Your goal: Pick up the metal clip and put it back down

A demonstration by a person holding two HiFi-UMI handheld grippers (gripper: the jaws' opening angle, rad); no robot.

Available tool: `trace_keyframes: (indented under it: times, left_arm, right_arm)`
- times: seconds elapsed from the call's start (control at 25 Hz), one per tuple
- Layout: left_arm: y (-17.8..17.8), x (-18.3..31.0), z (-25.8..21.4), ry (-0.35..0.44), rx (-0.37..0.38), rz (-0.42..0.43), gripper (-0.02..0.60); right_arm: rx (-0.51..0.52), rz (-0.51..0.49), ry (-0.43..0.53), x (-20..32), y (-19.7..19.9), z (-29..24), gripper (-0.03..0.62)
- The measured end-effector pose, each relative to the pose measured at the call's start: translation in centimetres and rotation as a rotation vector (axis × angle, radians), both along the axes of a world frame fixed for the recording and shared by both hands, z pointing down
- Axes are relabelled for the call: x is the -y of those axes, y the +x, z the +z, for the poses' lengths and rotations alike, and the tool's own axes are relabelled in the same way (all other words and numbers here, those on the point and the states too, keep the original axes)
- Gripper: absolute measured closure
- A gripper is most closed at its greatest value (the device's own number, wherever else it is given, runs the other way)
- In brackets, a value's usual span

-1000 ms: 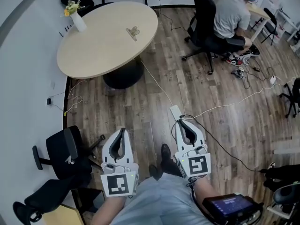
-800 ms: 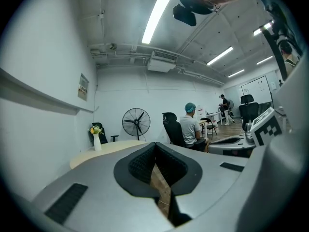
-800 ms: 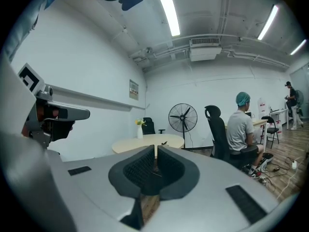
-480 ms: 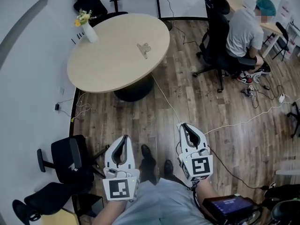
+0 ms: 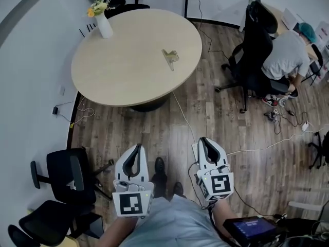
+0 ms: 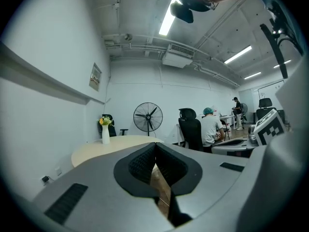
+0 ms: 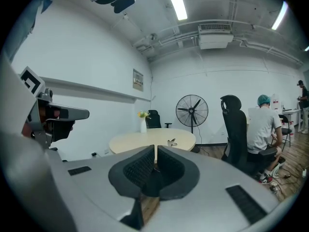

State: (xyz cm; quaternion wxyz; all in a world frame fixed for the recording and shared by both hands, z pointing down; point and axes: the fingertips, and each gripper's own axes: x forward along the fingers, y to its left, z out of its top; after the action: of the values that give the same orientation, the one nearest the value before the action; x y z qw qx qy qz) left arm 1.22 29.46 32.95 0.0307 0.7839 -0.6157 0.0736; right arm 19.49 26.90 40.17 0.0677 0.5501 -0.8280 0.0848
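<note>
The metal clip (image 5: 170, 56) lies on the round beige table (image 5: 118, 71), near its right side, and shows small in the right gripper view as the clip (image 7: 172, 142) on the table (image 7: 145, 140). My left gripper (image 5: 136, 147) and right gripper (image 5: 204, 140) hang low over the wood floor, well short of the table. Both have their jaws together with nothing between them. In the left gripper view the left gripper (image 6: 155, 145) points toward the table (image 6: 108, 147).
A white vase with flowers (image 5: 103, 23) stands at the table's far left. A person sits on an office chair (image 5: 257, 60) at the right. Black chairs (image 5: 61, 176) stand at my left. Cables (image 5: 257, 148) cross the floor. A fan (image 7: 191, 111) stands behind the table.
The table and clip have shifted right and lower in the head view as I came closer. Both grippers stay shut and low.
</note>
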Motion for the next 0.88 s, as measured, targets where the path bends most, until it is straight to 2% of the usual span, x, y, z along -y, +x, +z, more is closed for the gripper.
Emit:
trace_keyframes:
  times: [0.28,0.52,0.72,0.88]
  left_arm:
    - [-4.2,8.9,-1.0,0.029,-0.049,-0.001,0.563]
    - [-6.9,13.9,-3.2,0.09,-0.067,0.033,0.563]
    - [-7.5,16.9,-2.9,0.087,-0.066,0.067,0.563]
    - [-6.3,18.8,-1.9,0.063,-0.061,0.102,0.562]
  right_arm:
    - [-0.027,-0.004,0.029,9.0,-4.3,-1.6,0.543]
    - [-0.026,0.033,0.084,14.2,-7.0,-4.3,0.543]
    - [-0.031,0.058,0.101,16.6,-7.8,-4.8,0.543]
    - [-0.032,0.08,0.09,18.3,-6.9,-4.1,0.543]
